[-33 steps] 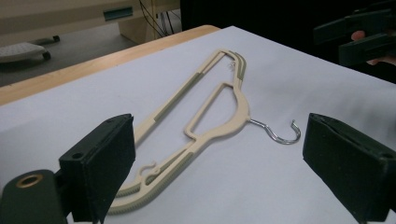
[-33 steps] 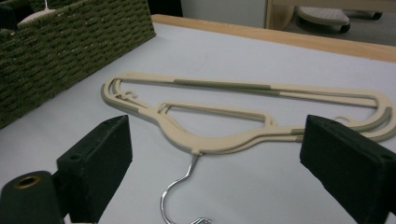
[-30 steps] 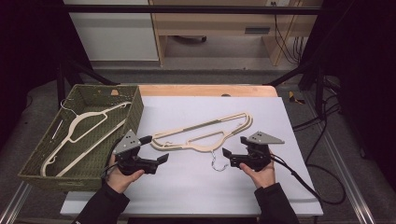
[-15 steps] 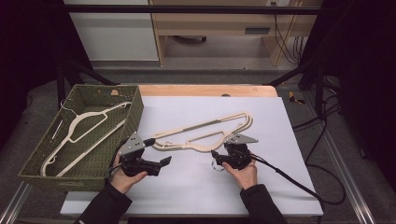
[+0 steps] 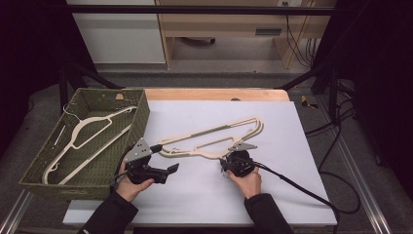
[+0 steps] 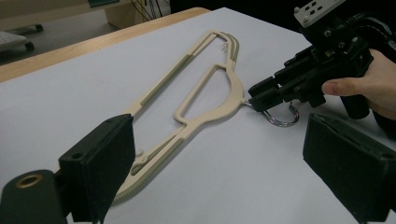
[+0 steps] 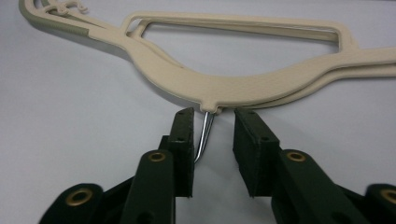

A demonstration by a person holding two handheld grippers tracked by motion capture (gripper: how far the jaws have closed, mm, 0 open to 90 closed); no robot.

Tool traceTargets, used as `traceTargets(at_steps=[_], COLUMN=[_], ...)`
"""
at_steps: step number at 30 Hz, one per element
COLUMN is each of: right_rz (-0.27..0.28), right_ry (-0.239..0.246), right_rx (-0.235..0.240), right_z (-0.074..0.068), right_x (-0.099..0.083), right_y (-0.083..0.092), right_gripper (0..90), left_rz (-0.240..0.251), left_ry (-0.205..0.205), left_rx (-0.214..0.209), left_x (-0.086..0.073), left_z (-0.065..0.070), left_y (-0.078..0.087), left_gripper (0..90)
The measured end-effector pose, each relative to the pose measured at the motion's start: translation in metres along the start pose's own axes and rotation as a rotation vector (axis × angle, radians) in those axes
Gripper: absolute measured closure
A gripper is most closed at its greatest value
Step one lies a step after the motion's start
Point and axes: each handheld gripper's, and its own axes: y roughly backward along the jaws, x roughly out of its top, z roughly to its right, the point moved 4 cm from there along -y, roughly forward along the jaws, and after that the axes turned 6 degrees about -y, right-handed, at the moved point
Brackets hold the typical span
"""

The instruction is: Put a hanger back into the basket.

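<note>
Now the hanger (image 7: 243, 86) hook (image 7: 204, 135) is being straddled by the right gripper (image 7: 212, 140).
Jaws are just being closed, not yet pressing; left gripper (image 6: 224, 177) is being held wide, empty.

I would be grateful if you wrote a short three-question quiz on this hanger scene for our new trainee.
1. True or false: the right gripper has its fingers on either side of the metal hook of the hangers on the table.
2. Where does the single hanger lie? A) in the green basket B) on the white table C) on the floor
3. Fill in: the left gripper has its fingers ____ (open or shut).

Key
1. True; a gap shows between one finger and the hook, so it is not yet clamped.
2. A
3. open, with nothing between them.
</note>
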Motion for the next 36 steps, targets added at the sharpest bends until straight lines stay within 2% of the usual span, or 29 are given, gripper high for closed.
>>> traceTargets(at_steps=[4, 9, 16, 22, 27, 29, 36], right_rz=[0.001, -0.013, -0.01, 0.01, 0.011, 0.014, 0.031], right_ry=[0.003, -0.027, -0.07, -0.086, -0.084, -0.07, -0.054], right_rx=[0.009, 0.021, 0.008, 0.004, -0.006, -0.015, -0.026], right_z=[0.0, -0.003, -0.004, -0.004, -0.003, -0.003, -0.001], right_x=[-0.001, -0.001, 0.001, 0.004, 0.006, 0.007, 0.013], right_y=[0.0, 0.0, 0.001, 0.005, 0.008, 0.01, 0.018], right_gripper=[79.1, 86.6, 88.2, 88.7, 88.9, 88.9, 89.1], left_rz=[0.0, -0.005, -0.016, -0.028, -0.045, -0.053, -0.097], left_ry=[0.0, 0.001, -0.006, -0.013, -0.025, -0.032, -0.065], left_rx=[0.002, 0.002, 0.0, 0.0, 0.003, 0.0, -0.014], left_x=[0.0, 0.0, -0.001, -0.003, -0.003, -0.003, 0.0], left_z=[0.0, 0.001, 0.003, 0.005, 0.007, 0.008, 0.012], left_y=[0.0, -0.001, -0.004, -0.009, -0.015, -0.019, -0.04], left_gripper=[9.1, 9.3, 9.4, 9.8, 10.2, 10.8, 11.8])
